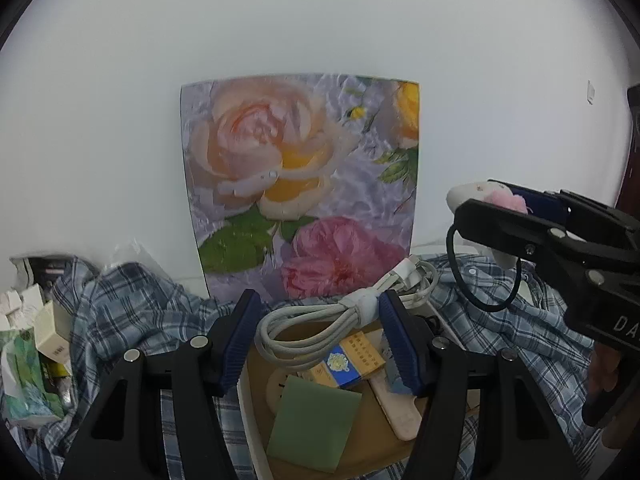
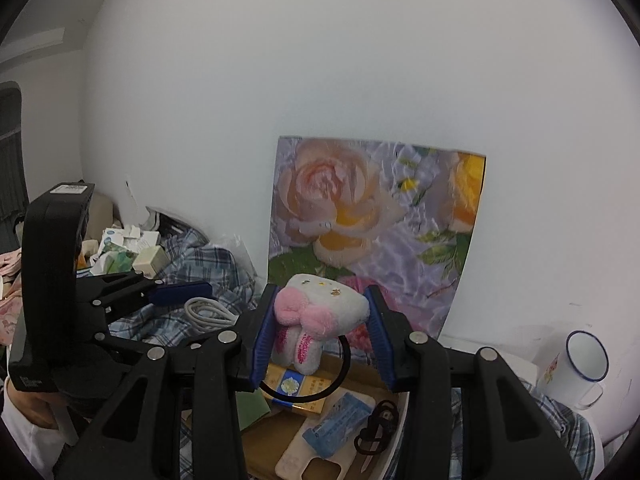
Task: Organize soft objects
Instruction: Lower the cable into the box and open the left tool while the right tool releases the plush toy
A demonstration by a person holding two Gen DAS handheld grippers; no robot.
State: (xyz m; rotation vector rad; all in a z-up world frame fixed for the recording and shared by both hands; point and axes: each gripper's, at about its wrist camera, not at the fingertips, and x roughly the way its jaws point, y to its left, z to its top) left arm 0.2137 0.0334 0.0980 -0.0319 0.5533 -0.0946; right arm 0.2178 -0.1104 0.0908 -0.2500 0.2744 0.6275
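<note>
Pinching a small white plush toy with a pink bow, the right gripper has both blue pads pressed against the toy's sides, low in the middle of the right wrist view. A black elastic loop hangs from the toy and dangles over a shallow box with a pale rim. In that box, under the loop, lie a yellow and blue packet, a light blue wrapper, a coiled black cord and a beige phone case.

The left gripper stands spread wide at the bottom centre of the left wrist view, with nothing clamped. Between its fingertips a bundled white cable is seen at the far edge of the box; whether the right-hand pad touches the cable's strap I cannot tell. A green square card lies nearer, between the fingers.

Around the box spreads a crumpled blue plaid shirt. Small cartons are heaped at the lower left of the frame. Behind the box a floral picture leans upright against the white wall. A white enamel mug with a blue rim stands at the lower right of the right wrist view.
</note>
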